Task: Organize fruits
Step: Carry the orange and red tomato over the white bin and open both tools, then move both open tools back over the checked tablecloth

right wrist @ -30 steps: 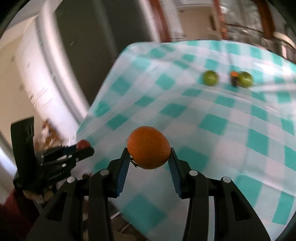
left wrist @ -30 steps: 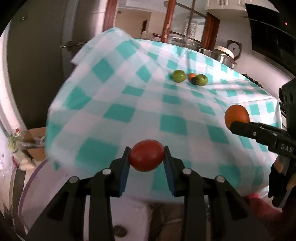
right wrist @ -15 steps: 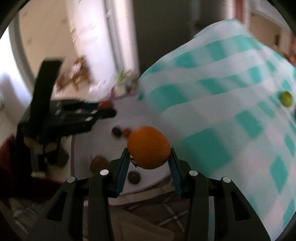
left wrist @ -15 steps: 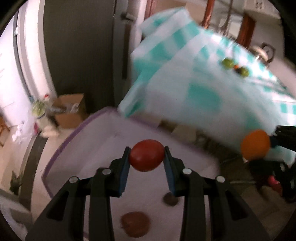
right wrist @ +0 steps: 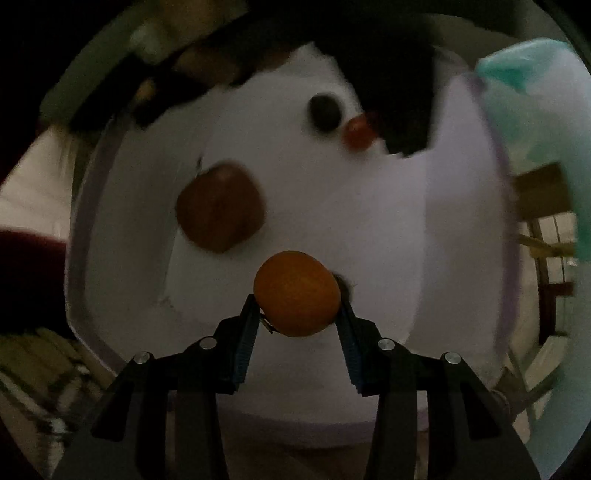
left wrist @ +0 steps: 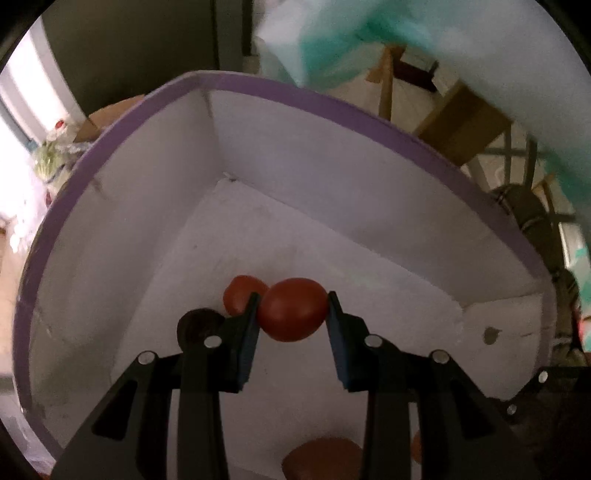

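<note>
**Two fruits held over the white box**

Over the white box with the purple rim, both grippers point downward, each clamped on a fruit. The left gripper pinches a red tomato between its blue pads; the fruit sits squarely between the fingertips, above the box floor and clear of it as far as I can tell. Just behind that gripper's left finger, a smaller red fruit lies on the floor of the box, and a dark round fruit lies just beside it, partly hidden by the finger. A brownish fruit shows at the bottom edge, between the gripper's arms.

The right gripper holds an orange firmly between its pads, also above the box interior. From its dim, blurred view, a large brown fruit rests on the floor to the upper left of the orange, with a dark fruit and a small red one farther off, near each other. The teal-and-white tablecloth hangs beside the box, blurred.
</note>
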The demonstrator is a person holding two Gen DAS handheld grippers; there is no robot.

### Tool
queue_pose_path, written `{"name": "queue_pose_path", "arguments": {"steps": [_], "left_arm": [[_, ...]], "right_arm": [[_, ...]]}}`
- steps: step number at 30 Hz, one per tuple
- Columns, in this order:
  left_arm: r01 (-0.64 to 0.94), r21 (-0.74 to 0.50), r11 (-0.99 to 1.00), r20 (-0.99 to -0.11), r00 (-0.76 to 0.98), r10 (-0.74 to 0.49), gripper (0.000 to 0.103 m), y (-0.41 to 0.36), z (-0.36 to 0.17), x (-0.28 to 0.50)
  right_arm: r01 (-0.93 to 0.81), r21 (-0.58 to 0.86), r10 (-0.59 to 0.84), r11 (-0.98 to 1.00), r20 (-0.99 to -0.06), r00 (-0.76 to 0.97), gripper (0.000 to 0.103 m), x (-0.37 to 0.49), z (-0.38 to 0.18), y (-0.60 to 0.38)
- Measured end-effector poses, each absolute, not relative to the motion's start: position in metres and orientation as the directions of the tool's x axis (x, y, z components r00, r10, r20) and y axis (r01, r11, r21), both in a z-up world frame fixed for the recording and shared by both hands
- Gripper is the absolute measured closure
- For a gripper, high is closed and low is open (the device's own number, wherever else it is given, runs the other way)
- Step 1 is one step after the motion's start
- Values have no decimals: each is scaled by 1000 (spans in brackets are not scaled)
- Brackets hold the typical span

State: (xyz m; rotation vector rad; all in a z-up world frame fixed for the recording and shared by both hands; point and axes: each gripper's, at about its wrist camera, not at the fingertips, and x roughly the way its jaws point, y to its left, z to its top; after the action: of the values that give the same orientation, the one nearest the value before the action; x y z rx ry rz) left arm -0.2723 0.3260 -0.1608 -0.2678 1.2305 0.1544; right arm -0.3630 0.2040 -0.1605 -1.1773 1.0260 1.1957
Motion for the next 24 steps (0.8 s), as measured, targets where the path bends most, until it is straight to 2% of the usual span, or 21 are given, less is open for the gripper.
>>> {"name": "queue_pose_path", "arguments": {"steps": [16,18,21,22,24], "left_arm": [[-224,-44,974,-961,274,20,66,315,-168,-266],[-225,-41,973,-962,272,22,59,315,-168,-266],[-233,-30,972,-962,270,35,44,314,-168,-264],[-236,-24,971,-962,271,42,38,311,-169,-262],[-241,-5,971,-959,276,63,37,310,-164,-262]], "right_arm": [[-998,-48,82,39,-995,51,59,-356,-179,217],[-998,-41,100,44,-994,45,58,-357,-175,216],[-997,-21,152,73,-988,32,36,-355,-163,214],[-997,-17,162,77,-986,29,36,-354,-160,215],[-996,-18,186,87,-982,34,36,-354,-153,212]]}}
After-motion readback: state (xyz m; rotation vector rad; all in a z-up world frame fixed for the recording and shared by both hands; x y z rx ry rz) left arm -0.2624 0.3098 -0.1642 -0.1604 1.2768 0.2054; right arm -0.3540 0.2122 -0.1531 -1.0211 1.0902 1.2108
